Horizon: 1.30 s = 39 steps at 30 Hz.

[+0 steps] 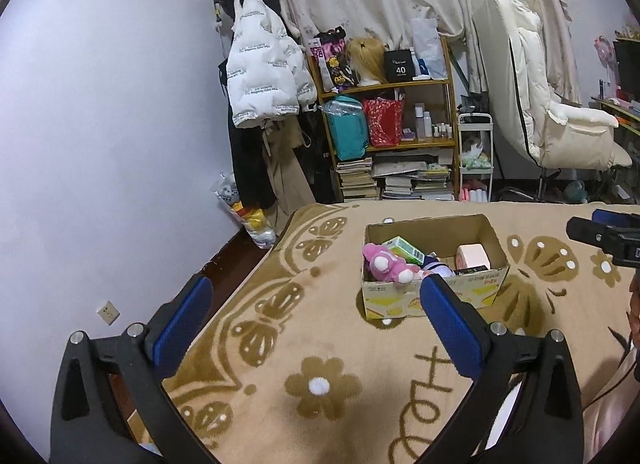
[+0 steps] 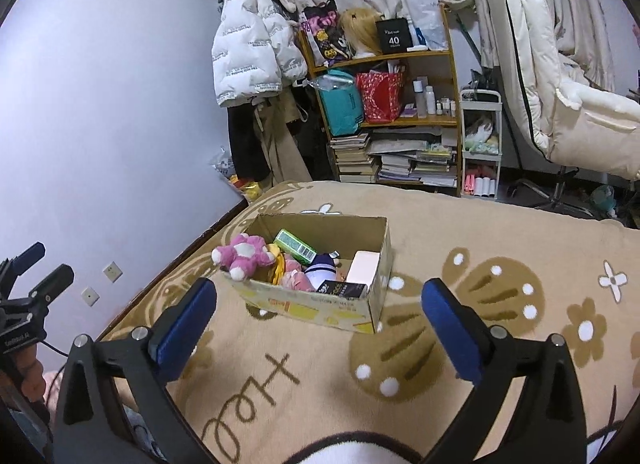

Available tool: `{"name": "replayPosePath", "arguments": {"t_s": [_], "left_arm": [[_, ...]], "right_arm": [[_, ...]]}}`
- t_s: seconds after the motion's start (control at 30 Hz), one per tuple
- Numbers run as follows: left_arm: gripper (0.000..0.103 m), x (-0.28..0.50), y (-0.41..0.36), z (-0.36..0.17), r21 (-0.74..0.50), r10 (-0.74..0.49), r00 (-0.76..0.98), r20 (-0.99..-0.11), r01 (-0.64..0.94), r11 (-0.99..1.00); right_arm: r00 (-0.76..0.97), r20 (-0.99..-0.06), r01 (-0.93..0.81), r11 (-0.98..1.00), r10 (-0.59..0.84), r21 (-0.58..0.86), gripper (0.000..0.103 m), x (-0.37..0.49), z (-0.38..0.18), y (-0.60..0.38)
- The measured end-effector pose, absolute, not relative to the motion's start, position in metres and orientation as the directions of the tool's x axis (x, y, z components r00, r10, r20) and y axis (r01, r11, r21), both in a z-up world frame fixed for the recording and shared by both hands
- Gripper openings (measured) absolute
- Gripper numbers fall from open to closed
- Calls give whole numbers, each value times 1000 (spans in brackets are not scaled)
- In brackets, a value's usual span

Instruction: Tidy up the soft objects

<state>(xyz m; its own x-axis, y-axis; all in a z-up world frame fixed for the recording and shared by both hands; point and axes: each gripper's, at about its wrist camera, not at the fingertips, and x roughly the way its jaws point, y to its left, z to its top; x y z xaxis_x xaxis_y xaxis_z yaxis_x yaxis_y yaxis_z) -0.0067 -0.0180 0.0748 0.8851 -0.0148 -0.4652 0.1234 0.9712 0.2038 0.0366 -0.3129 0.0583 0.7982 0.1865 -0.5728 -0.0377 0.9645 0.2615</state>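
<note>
A cardboard box sits on the beige patterned blanket. A pink plush toy hangs over the box's near left rim. Inside lie a green carton, a blue-and-white plush, a pink roll or box and a black box. My left gripper is open and empty above the blanket, short of the box. My right gripper is open and empty, with the box's near wall between its fingers in view.
A wooden shelf with bags, bottles and stacked books stands beyond the bed. A white jacket hangs at the wall. A cream chair stands at the right. The bed's left edge runs along the wall.
</note>
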Motion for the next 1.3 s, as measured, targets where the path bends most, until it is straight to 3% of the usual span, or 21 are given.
{"name": "replayPosePath", "arguments": {"t_s": [0.57, 1.0, 1.3], "left_arm": [[103, -7, -23, 23, 233, -3, 889, -458, 124, 964], [103, 5, -30, -5, 222, -39, 854, -518, 178, 959], [103, 5, -36, -10, 276, -6, 865, -501, 166, 947]], "right_arm": [[809, -580, -16, 989, 98, 145, 103, 10, 7, -293], [805, -588, 26, 986, 77, 166, 103, 12, -14, -302], [799, -598, 32, 989, 60, 141, 103, 13, -16, -298]]}}
